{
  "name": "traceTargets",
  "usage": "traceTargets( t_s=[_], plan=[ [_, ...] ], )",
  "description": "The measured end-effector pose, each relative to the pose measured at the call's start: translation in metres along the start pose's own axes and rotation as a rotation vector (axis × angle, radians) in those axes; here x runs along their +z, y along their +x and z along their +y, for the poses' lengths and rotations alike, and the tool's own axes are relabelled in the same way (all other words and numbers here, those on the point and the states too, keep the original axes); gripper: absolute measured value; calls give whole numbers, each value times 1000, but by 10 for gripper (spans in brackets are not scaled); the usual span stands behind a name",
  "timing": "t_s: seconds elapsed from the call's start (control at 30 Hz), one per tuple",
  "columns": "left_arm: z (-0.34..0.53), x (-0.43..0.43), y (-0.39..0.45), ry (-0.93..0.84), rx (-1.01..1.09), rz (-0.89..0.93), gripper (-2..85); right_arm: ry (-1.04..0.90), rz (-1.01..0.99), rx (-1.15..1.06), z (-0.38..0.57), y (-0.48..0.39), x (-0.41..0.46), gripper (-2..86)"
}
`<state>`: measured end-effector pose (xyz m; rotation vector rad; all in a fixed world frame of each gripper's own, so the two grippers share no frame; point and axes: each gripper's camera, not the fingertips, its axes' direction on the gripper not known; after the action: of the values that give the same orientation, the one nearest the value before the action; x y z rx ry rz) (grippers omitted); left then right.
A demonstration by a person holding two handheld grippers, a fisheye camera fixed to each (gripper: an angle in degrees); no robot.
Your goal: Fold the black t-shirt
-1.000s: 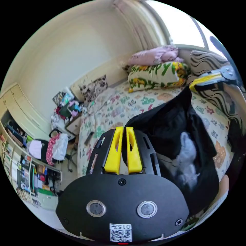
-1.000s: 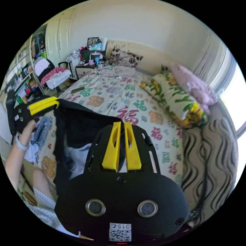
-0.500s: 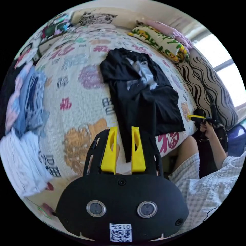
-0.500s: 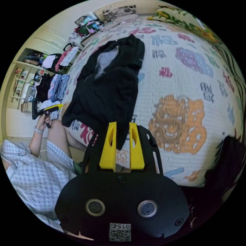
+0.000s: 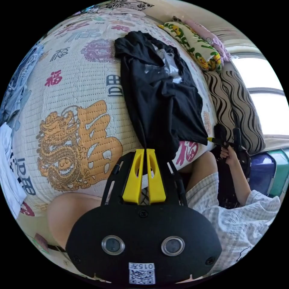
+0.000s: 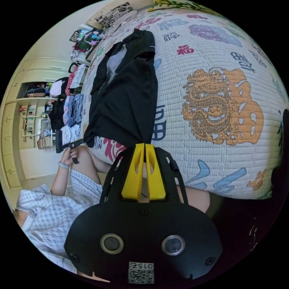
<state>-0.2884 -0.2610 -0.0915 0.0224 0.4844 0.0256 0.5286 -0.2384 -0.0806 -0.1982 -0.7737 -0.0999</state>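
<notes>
Two corners of the black t-shirt point(image 5: 156, 99) are now pinched, where half a second ago both pairs of yellow jaws were parted with the hem hanging between them untouched. Since a second ago, when the garment was lifted off the bed and hung between the two tools, it has been laid down on the patterned bedspread point(image 5: 72, 99), spread lengthwise, its far end bunched with a pale patch showing and its near hem drawn to the edge of the bed.

Beyond the bedspread's edge, in the right gripper view, open wall shelves point(image 6: 28, 120) are seen packed with small items too blurred to identify, and a pile of folded clothes point(image 6: 69, 116) is stacked on the bed's corner nearby.

In the left gripper view, the left gripper point(image 5: 144, 150) is closed to a thin slit, one corner of the hem being clamped between its tips just off the bedspread's edge. In the right gripper view, the right gripper point(image 6: 144, 145) is likewise pressed together on the other hem corner. Each tool is also seen small in the opposite view, held by a hand point(image 6: 69, 153) at the hem's other corner. A floral bolster point(image 5: 195, 48) and a striped cushion point(image 5: 237, 102) are seen lying along the bedspread's far side.
</notes>
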Motion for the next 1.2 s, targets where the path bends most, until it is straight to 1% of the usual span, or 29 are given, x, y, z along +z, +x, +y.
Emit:
traceTargets(
  t_s=[0.07,0.13,0.27,0.33,0.47,0.5,0.6,0.67,0.7,0.77,0.83,0.87,0.93,0.97,1.03,1.07,1.13,1.2],
  plan=[
    [5,-8,-2,29,28,-49,-2,-12,88,-30,8,-4,-11,-4],
    [12,-12,-5,29,61,-153,-4,-24,200,-68,21,-7,-22,-5],
    [18,7,-5,-63,126,-298,-5,-92,222,-70,34,-3,-21,-6],
    [24,30,0,-138,183,-368,-3,-121,244,-69,45,0,-16,-6],
    [26,73,-3,-176,208,-409,5,-101,221,-35,48,10,-8,-2],
    [23,92,-8,-211,204,-415,10,-104,212,-32,46,13,-3,0],
    [16,130,-19,-317,187,-469,27,-135,283,14,39,23,0,17],
    [16,136,-21,-302,181,-509,40,-105,292,19,38,30,-10,41],
    [14,132,-23,-256,160,-500,47,-64,289,19,36,34,-20,46],
    [5,121,-21,-130,133,-425,55,4,290,13,27,40,-34,52],
    [-20,113,-10,71,141,-249,63,95,245,-9,2,46,-48,57],
    [-29,115,-6,115,145,-209,65,112,229,-16,-7,46,-50,58],
    [-75,139,11,205,168,-87,73,170,223,-38,-43,47,-51,62],
    [-88,149,15,214,171,-59,74,186,234,-40,-53,47,-51,63],
    [-145,202,30,209,155,65,76,216,260,-50,-90,48,-46,67],
    [-159,217,34,198,155,78,77,216,259,-45,-98,50,-44,68],
    [-211,280,49,144,151,107,77,203,229,-54,-127,57,-38,70],
    [-242,326,57,83,153,107,78,211,226,-76,-141,62,-37,70]
  ],
)
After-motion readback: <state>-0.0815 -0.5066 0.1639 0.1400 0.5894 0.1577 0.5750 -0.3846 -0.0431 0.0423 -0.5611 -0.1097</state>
